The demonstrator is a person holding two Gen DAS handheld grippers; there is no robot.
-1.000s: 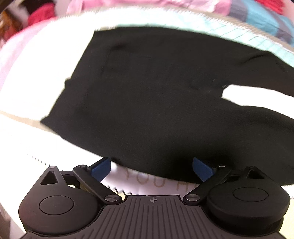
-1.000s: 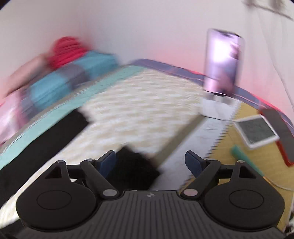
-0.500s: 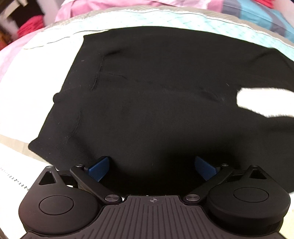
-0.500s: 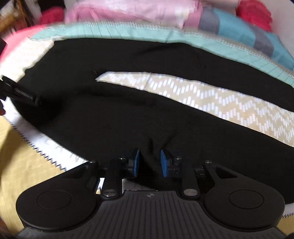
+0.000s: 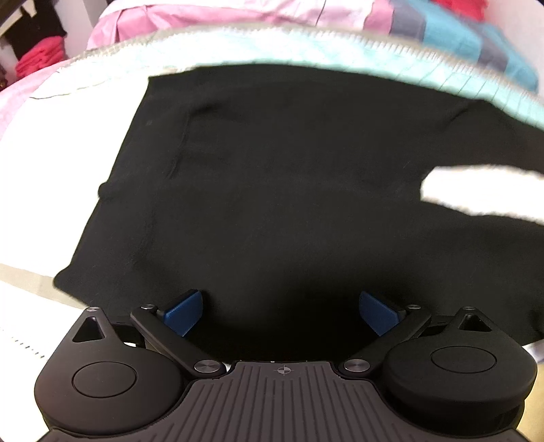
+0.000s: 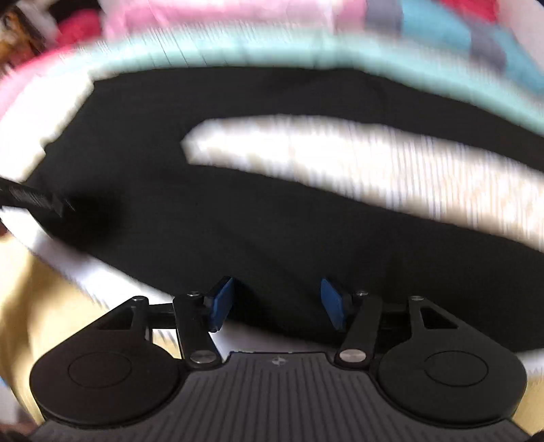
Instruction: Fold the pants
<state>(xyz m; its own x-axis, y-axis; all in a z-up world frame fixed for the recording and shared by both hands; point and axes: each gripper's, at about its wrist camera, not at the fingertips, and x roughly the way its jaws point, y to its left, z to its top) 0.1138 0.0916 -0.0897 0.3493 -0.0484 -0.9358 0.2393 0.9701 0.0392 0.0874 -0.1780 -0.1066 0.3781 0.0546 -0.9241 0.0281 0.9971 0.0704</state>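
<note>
Black pants lie spread flat on a pale patterned bedspread, waistband to the left, legs running right. My left gripper is open, blue pads wide apart over the near edge of the pants' upper part. In the right wrist view the pants show both legs with a strip of bedspread between them. My right gripper is open over the near leg's edge, with cloth between its pads. The left gripper's body shows at the far left.
Pink, teal and grey bedding is piled along the far side of the bed. Red folded clothes sit at the back left. A yellow surface lies near the right gripper's left side.
My right gripper, nearly shut on the near leg's edge half a second ago, has opened and the view is blurred by motion. My left gripper stayed open and drew back slightly.
</note>
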